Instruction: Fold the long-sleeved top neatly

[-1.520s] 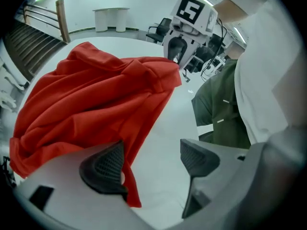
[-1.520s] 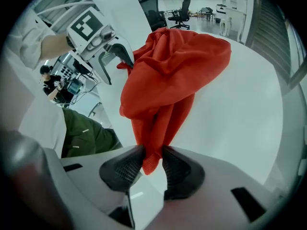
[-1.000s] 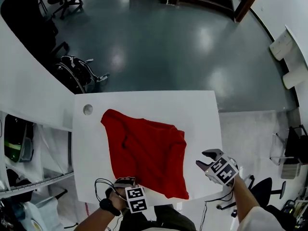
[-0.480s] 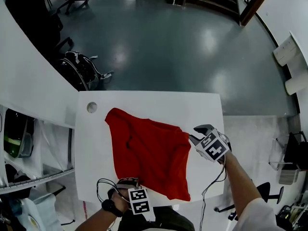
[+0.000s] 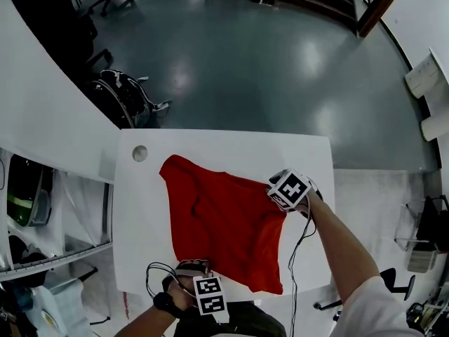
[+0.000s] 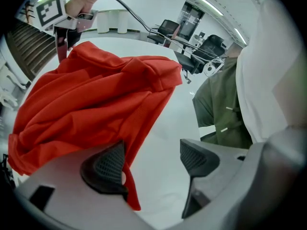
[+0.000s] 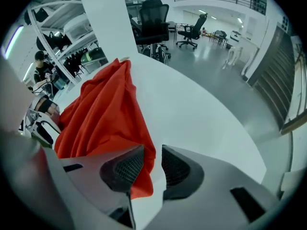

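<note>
My right gripper has just been closing: narrow around the red long-sleeved top's corner, not clamped yet, probably lining up a fold. Left gripper is wide and empty beside the hem.

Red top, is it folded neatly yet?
Not yet. The red fabric long-sleeved top lies rumpled and spread over the white table.

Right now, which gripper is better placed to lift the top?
Probably the right gripper: its jaws have just been closing with the red top's corner between them; the left gripper stands open beside the hem.
</note>
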`<state>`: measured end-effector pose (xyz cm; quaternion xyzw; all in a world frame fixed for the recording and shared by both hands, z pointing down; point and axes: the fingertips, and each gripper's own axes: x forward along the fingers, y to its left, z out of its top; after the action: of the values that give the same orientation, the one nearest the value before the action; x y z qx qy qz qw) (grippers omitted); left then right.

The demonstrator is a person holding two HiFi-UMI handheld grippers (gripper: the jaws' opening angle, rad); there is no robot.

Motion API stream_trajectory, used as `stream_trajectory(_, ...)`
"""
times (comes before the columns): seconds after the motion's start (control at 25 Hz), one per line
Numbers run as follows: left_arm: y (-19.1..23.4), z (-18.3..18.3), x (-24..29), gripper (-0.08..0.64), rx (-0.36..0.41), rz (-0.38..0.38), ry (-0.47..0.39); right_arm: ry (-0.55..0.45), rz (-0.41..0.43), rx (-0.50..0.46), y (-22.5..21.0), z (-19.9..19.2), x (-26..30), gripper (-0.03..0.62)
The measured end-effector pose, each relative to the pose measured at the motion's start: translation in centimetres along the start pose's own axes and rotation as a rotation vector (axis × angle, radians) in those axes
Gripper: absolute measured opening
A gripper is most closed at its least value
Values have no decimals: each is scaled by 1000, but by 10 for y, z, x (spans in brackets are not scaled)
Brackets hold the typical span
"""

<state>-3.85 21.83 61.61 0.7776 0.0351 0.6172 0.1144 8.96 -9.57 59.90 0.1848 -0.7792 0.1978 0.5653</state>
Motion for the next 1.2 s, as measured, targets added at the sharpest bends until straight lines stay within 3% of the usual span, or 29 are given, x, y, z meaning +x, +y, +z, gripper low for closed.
stream_trajectory(0.4, 1, -3, 0, 365, -24, 7, -27, 65, 44, -70, 8, 6, 12, 34)
stream_trajectory(1.2, -23, -34, 0, 362, -105, -39, 5, 19, -103, 124, -61, -18, -7, 32)
